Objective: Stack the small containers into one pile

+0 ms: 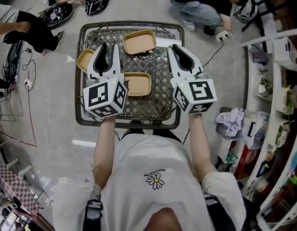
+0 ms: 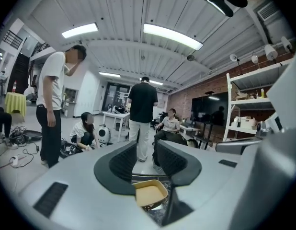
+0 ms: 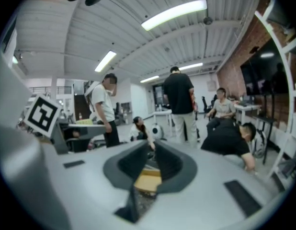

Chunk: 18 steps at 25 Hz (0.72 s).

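- Tan shallow rectangular containers (image 1: 139,42) lie apart and unstacked on the grey wire-mesh table (image 1: 129,25).
- Left gripper (image 1: 109,48): jaws spread, nothing between them, held above the mesh.
- Right gripper (image 1: 174,47): jaws closed together, holding nothing.

Head view: high, steeply down onto mesh counter (image 1: 160,105). Gripper views: low, close over it, near-level, facing the room. All share tan containers (image 1: 139,42).

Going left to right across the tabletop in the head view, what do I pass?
Left-edge container → left gripper → far container → right gripper. The near container lies in line with the far one, so it is left out.
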### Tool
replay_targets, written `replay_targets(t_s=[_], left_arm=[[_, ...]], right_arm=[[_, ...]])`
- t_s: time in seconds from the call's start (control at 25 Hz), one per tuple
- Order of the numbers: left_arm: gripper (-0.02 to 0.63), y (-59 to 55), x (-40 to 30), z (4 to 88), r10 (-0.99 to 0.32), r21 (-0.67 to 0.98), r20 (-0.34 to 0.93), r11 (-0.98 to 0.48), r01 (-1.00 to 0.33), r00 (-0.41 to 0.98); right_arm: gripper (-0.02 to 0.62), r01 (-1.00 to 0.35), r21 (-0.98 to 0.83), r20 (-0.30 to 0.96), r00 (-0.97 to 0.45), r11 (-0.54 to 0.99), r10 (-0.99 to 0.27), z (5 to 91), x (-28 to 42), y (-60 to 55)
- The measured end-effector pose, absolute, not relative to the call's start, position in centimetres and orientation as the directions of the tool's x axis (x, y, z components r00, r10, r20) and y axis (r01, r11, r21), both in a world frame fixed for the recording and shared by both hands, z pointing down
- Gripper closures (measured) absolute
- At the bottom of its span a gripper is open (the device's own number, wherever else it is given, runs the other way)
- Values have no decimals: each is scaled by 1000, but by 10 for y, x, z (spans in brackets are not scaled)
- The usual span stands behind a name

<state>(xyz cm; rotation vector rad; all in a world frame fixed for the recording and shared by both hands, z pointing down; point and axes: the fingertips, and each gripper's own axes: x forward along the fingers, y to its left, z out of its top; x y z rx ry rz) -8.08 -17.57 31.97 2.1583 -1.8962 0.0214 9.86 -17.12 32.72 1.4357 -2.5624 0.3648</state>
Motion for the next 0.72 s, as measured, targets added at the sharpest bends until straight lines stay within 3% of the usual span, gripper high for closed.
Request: replay_targets(t_s=[0.16, 0.4, 0.72], left_arm=[[411, -205, -88, 365, -947, 215, 287, -82, -973, 144], [409, -236, -101, 447, -901, 259, 420, 6, -966, 107], [388, -260, -91, 553, -787, 291, 595, 21, -957, 163]], right_arm=[[486, -837, -178, 330, -546, 517, -770, 357, 92, -211], [480, -842, -197, 471, -531, 502, -705, 433, 81, -260], [460, -861, -225, 668, -478, 456, -570, 558, 75, -292]])
